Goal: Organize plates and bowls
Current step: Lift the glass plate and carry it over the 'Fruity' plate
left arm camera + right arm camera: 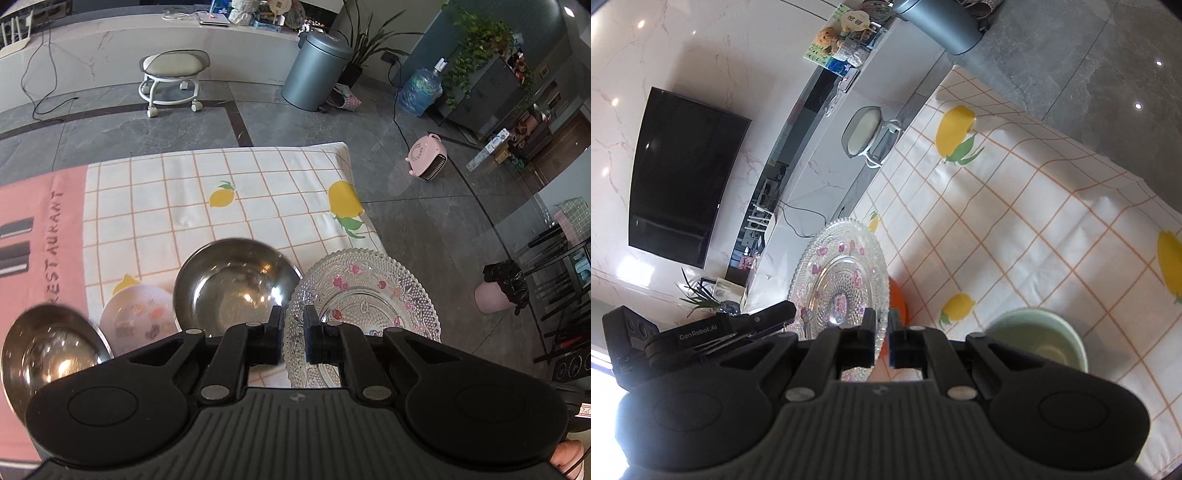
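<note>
Right claw [881, 326] clamped on rim of beaded clear glass plate with pink flowers [839, 273], lifted on edge above checked lemon cloth [1034, 221]. Left claw [294, 323] narrowly parted, holding nothing, above empty steel bowl [236, 280]. Pale green bowl [1039, 338] empty.

Polished steel bowl [236, 284] – glossy, mirror reflections, clear glass plate [364, 291] – beaded, rough-textured rim, matt cloth [258, 199] over worktop, green bowl [1039, 338] smooth glazed, gripper [294, 334] matt black plastic
</note>
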The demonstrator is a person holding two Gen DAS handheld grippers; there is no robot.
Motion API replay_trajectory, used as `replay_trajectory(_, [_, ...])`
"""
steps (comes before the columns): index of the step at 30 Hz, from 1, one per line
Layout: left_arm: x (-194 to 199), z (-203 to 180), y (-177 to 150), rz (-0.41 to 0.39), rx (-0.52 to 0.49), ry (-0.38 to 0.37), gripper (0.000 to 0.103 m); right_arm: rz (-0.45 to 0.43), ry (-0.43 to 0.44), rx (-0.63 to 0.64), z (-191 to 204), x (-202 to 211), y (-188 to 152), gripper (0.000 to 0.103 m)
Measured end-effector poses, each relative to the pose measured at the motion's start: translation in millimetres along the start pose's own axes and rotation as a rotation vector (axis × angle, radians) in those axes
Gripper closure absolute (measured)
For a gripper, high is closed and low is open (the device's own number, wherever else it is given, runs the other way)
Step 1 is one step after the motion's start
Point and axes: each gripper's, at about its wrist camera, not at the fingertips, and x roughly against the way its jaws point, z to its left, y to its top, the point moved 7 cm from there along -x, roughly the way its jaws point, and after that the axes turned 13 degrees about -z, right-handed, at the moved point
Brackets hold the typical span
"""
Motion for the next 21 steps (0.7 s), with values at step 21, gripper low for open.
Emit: replay_trajectory(21, [142,140,-174,-0.130,0.346,0.145,0.092,0.216,0.059,0.120,24,9,-199,0.099])
